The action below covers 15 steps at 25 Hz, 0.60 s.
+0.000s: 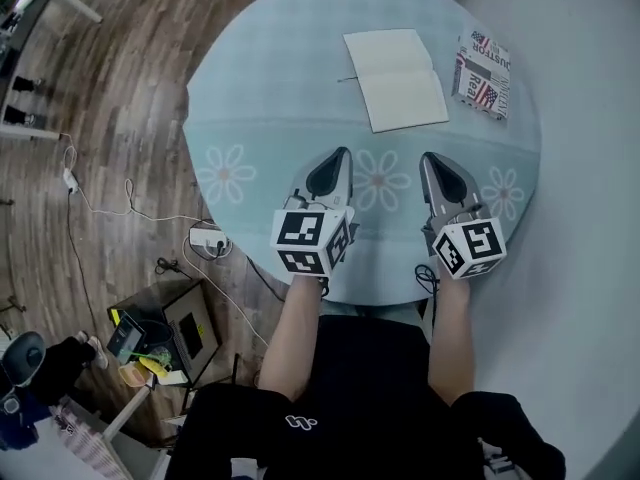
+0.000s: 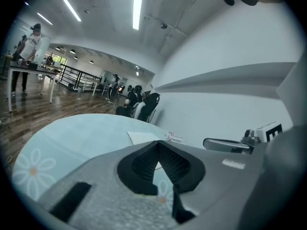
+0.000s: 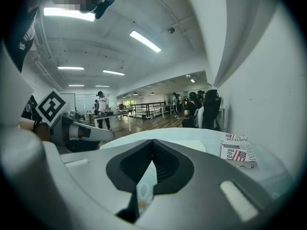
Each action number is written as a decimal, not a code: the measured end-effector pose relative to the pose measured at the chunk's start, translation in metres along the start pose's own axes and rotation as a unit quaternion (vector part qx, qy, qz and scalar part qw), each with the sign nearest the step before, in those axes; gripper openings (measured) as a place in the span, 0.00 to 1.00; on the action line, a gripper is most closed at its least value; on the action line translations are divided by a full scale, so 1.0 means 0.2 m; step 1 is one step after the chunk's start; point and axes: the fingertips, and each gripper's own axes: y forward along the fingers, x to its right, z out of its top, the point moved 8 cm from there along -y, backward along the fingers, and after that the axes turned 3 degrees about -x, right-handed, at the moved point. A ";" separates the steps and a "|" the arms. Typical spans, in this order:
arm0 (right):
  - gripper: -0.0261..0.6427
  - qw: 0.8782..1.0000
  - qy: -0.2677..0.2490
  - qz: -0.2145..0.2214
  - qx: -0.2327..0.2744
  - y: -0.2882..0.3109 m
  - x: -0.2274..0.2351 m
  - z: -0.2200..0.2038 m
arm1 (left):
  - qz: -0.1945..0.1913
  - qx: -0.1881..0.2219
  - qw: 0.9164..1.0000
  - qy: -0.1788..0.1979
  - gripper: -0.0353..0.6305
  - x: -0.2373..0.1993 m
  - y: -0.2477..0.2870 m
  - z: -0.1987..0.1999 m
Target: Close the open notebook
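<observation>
From the head view I see one round surface [image 1: 250, 118] under a pale blue cloth printed with daisies; on its far half, near the middle, lies the one notebook [image 1: 397, 80], open and flat, blank pages up. Its fold runs across the picture from left to right with a slight tilt, so the long axis of the open spread runs away from me, the near end leaning to the right. Just to its right, apart from it, sits a single printed packet [image 1: 483, 76] with a flag on it. There are two tongs, both over the near half of the surface and pointing toward the notebook, well short of it: the left tongs [image 1: 344, 153] and the right tongs [image 1: 427, 158], each with one marker cube at its back, side by side with a gap between them.

From the left gripper view, the left tongs are pressed together at the tips with nothing between them; the notebook shows as a pale sheet just beyond the tips, the packet at its right edge, and the right tongs stand at the right.

From the right gripper view, the right tongs are likewise together and empty; the notebook lies ahead, the packet to its right.
</observation>
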 end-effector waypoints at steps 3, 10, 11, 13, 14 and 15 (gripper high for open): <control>0.06 1.000 0.017 -0.009 -0.008 0.04 0.04 -0.05 | 0.003 -0.029 1.000 0.004 0.06 -0.05 0.12 -0.03; 0.06 0.999 0.029 0.009 -0.022 0.15 0.11 -0.10 | -0.009 -0.071 0.996 0.060 0.06 -0.19 0.50 0.00; 0.06 0.999 0.030 0.011 -0.025 0.16 0.11 -0.11 | -0.012 -0.078 0.994 0.074 0.06 -0.21 0.55 0.01; 0.06 0.999 0.034 0.013 -0.033 0.17 0.11 -0.14 | -0.021 -0.091 0.991 0.093 0.06 -0.26 0.66 0.02; 0.06 0.999 0.037 0.013 -0.038 0.16 0.12 -0.16 | -0.027 -0.097 0.990 0.097 0.06 -0.28 0.72 0.02; 0.06 0.998 0.040 0.010 -0.042 0.15 0.12 -0.18 | -0.035 -0.103 0.989 0.096 0.06 -0.30 0.78 0.02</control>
